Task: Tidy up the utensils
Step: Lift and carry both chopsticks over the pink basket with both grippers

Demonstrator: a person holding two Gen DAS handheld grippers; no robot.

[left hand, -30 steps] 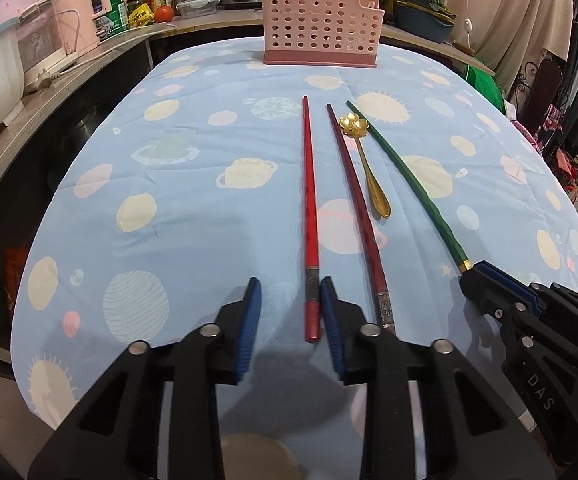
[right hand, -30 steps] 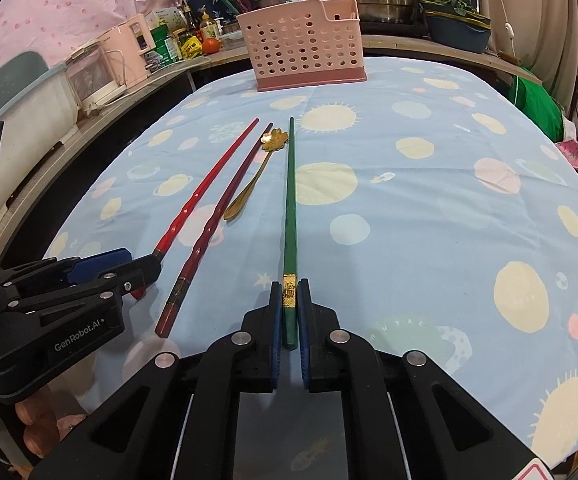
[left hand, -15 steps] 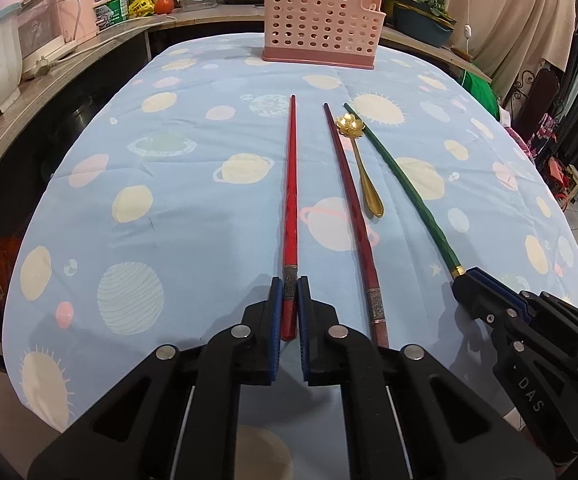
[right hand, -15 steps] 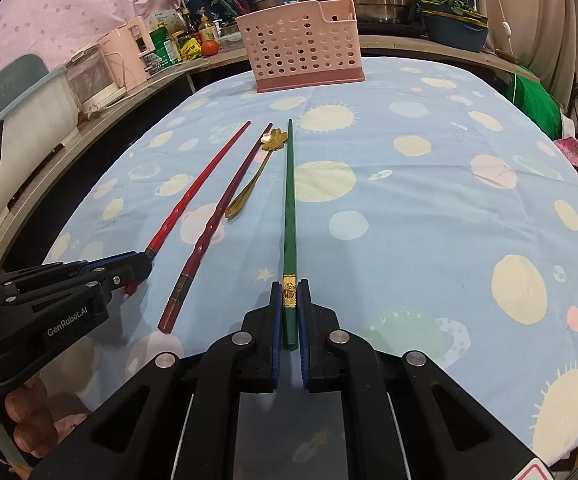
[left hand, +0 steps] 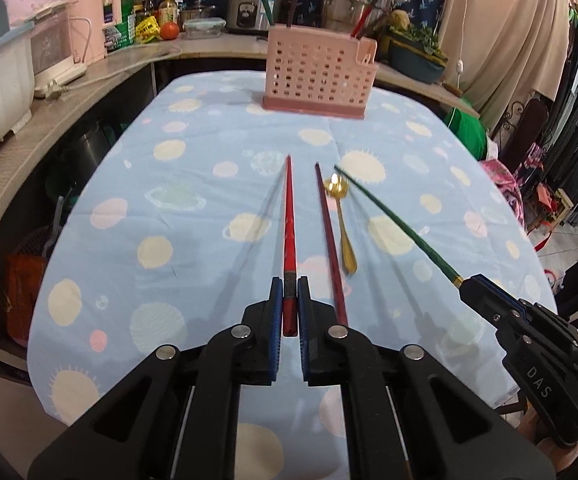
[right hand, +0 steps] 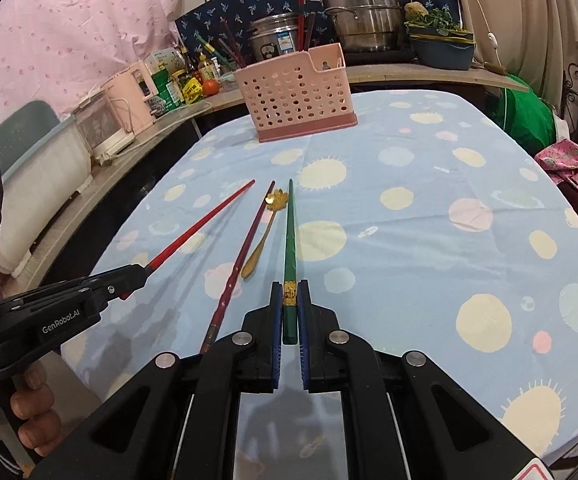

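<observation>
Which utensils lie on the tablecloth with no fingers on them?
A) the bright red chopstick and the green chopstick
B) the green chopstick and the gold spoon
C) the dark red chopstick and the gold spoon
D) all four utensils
C: the dark red chopstick and gold spoon lie free on the tablecloth, while the left gripper clamps the bright red chopstick and the right gripper clamps the green chopstick.

Indoor light, fairly bright & even, from overhead. Faint double shadows on the tablecloth (left hand: 193,248) beside the red chopstick (left hand: 289,232). Green chopstick (left hand: 393,220) motion-blurred in left view. Strong fisheye warp, dark corner vignette; glare on gold spoon (left hand: 337,192).
</observation>
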